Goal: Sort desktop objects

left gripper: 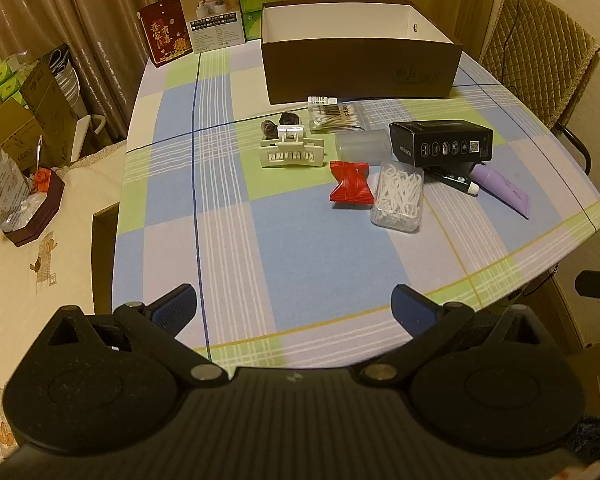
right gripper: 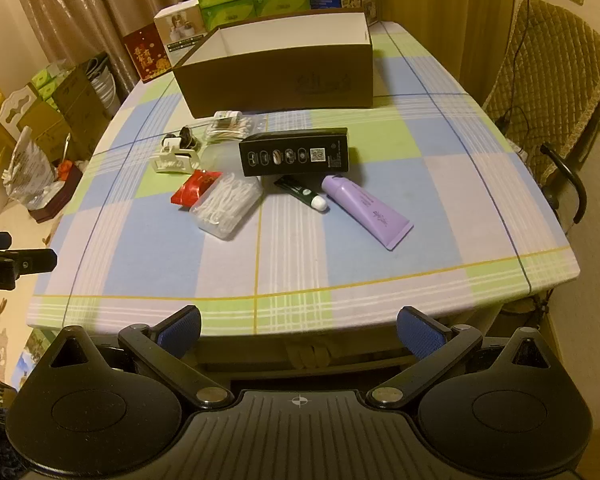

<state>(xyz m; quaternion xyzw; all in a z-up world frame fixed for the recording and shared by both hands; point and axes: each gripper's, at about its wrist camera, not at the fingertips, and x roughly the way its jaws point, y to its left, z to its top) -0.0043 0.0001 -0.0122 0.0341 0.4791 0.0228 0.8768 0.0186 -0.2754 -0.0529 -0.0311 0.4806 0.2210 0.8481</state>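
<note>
the brown box (left gripper: 360, 68) stands open at the far side of the checked table (left gripper: 260, 240), and its visible white inside shows nothing. a clear case (left gripper: 398, 196) holds many white floss picks. beside it lie one red packet (left gripper: 350, 186), one black carton (left gripper: 440, 144), one purple tube (right gripper: 366, 210) and one hair clip (left gripper: 292, 152). the left gripper (left gripper: 294, 312) and the right gripper (right gripper: 298, 328) are both spread wide and hold nothing.

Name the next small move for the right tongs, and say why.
Probably reach the right tongs forward to the purple tube. Both tongs are open and empty at the table's near edge, the brown box looks empty, and the tube lies nearest on the right side, apart from the other items.
</note>
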